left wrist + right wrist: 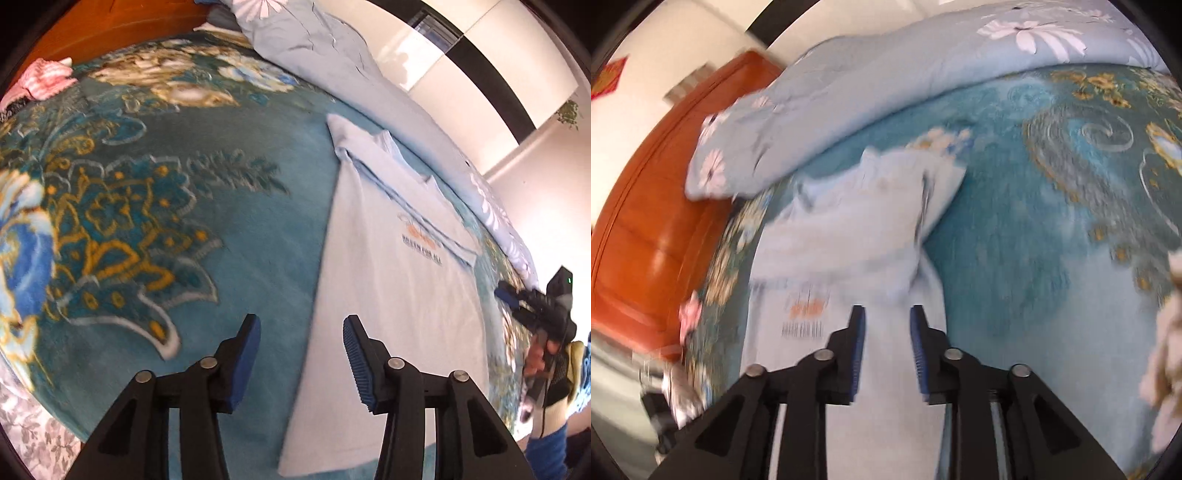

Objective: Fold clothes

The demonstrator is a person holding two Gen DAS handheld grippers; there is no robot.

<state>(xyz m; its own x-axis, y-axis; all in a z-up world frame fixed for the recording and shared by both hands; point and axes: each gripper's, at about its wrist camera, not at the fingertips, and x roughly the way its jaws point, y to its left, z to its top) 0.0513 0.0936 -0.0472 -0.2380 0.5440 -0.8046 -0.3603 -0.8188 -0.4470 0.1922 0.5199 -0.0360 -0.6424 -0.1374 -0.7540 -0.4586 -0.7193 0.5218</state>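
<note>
Headboard: orange-brown wood (pixel 110 26) ran along the far left edge of the bed in the left wrist view.
Pink cloth: a crumpled pink striped piece (pixel 44 79) lay near that headboard, well apart from the work.
Blanket: teal plush with gold and blue flower patterns (pixel 147 206) covered the bed and carried everything.
Left gripper (pixel 301 354): its jaws stood moderately apart with nothing between them, poised above the long left edge of the shirt.
Shirt (pixel 399 295): the task's pale blue garment lay flat on the blanket as a narrow strip, its sides already turned in, collar end toward the quilt.
Writing: under a small orange emblem on the chest, dark capitals seemed to read "DREAM FOR ALL"; blur left the first word uncertain.
Quilt: a light blue quilt with white flowers (pixel 325 48) was bunched along the far side, just beside the collar.
Right gripper (pixel 888 343): its jaws were narrowly parted and empty over the shirt's lower half; that view was heavily blurred.
Risk: a one-sided pinch would likely drag the strip askew on the plush, and a shallow grip on the top layer alone could open the turned-in sides.
</note>
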